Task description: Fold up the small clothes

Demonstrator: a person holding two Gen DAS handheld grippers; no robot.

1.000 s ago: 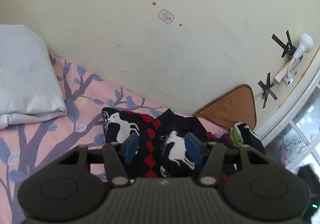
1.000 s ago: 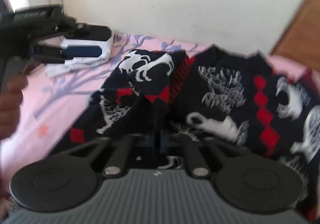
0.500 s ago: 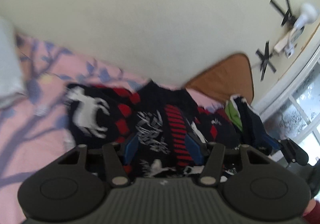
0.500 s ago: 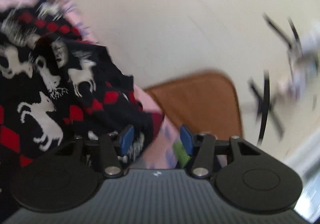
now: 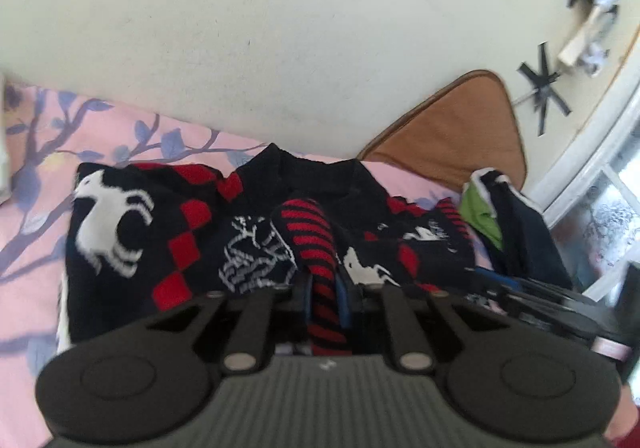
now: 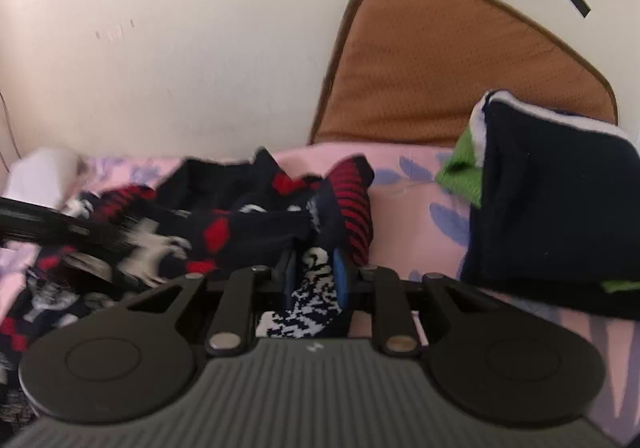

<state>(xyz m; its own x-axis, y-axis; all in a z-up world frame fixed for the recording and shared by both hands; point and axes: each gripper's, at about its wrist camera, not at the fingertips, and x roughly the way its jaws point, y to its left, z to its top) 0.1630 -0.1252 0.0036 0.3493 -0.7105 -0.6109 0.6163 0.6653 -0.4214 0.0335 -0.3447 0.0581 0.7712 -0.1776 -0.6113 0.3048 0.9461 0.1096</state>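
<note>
We look across a bed covered by a pink sheet (image 5: 24, 288) printed with blue-grey branches and leaves, pushed up against a cream wall (image 5: 280, 28). A brown cushion (image 6: 440, 60) leans on that wall at the far right corner of the bed, and black tape crosses (image 5: 542, 82) are stuck on the wall near a window frame (image 5: 600, 152). In front of the cushion stands a folded pile of dark clothes (image 6: 548, 208) with a green piece showing at its edge.

The small sweater (image 5: 132, 244), black with red diamonds and white deer, lies spread on the sheet directly ahead of both tongs, its black collar toward the wall. One red-and-black striped cuff (image 5: 316, 244) runs from the middle of the sweater straight back into the left gripper (image 5: 323, 298); its jaws have just been closing and now pinch that cuff between the blue pads. In the right wrist view, the sweater sits bunched to the left and centre, with another striped cuff (image 6: 356, 204) rising beside the tongs. The right gripper (image 6: 314, 280) has likewise just been closing and now clamps a fold of the black-and-white patterned knit. The dark bar of the other tool crosses the left edge of that view, blurred.
</note>
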